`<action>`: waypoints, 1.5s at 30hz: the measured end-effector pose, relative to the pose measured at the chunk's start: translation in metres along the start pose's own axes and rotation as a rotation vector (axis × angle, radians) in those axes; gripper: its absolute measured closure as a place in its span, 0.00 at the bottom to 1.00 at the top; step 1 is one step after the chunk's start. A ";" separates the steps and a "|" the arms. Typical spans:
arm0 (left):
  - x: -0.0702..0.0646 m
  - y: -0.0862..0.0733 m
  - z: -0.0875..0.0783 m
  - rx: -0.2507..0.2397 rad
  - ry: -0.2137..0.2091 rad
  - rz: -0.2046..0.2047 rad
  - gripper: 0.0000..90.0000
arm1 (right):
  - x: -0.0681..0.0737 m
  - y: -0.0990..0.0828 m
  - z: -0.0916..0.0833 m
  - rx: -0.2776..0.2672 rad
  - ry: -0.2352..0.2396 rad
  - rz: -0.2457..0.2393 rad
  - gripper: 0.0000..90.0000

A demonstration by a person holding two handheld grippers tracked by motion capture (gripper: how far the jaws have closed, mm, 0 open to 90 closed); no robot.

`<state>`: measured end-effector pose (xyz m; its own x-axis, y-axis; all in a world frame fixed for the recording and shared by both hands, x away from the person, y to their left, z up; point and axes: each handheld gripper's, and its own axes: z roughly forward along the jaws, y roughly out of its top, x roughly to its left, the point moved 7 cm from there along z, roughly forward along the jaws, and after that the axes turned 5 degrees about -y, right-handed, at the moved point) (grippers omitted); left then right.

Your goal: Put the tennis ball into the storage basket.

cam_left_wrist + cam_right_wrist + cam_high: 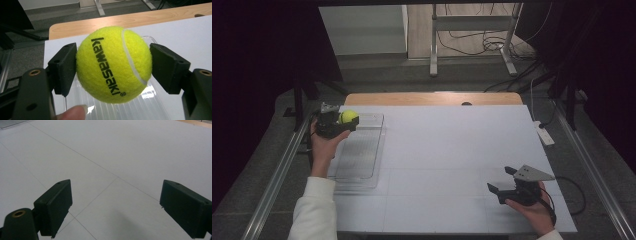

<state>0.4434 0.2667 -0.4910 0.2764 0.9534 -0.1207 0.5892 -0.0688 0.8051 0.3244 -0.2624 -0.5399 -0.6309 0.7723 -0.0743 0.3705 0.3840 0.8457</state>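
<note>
Yellow felt sits between the jaws of your left claw: the ball is clamped there, held at the far left of the bench, above the far end of the clear tray. In the left gripper view both black pads press on the ball's sides, the left pad and the right pad touching the felt, with black "kawasaki" lettering and a white seam facing the camera. Under it you can see the ribbed tray, and a fingertip of yours shows at the bottom edge. Beyond the white sheet the wooden edge of the bench runs across.

Moving right, the middle of the white bench surface carries thin grid lines.

At the near right, your right claw rests low at the bench in your hand, well apart from the ball and tray. Its jaws stand wide apart with nothing between them; in the right gripper view the two pads frame bare white sheet.
</note>
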 end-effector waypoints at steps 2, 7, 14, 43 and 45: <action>0.001 -0.001 0.002 0.012 0.004 0.001 0.30 | 0.000 0.000 0.000 0.000 0.000 -0.001 0.13; -0.001 -0.003 0.006 0.034 0.003 0.011 0.30 | 0.000 0.000 -0.001 -0.005 -0.002 -0.001 0.13; -0.001 -0.006 0.011 0.060 0.002 0.017 0.30 | 0.000 0.000 -0.001 -0.004 -0.002 -0.001 0.13; 0.007 -0.020 0.038 0.186 0.020 0.016 0.30 | 0.001 0.000 0.001 0.002 0.002 -0.002 0.13; 0.008 -0.022 0.040 0.199 0.023 0.019 0.30 | 0.001 -0.001 0.001 0.003 0.002 -0.002 0.13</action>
<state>0.4634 0.2641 -0.5330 0.2726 0.9578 -0.0914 0.7233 -0.1414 0.6759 0.3245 -0.2616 -0.5410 -0.6329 0.7706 -0.0752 0.3711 0.3872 0.8440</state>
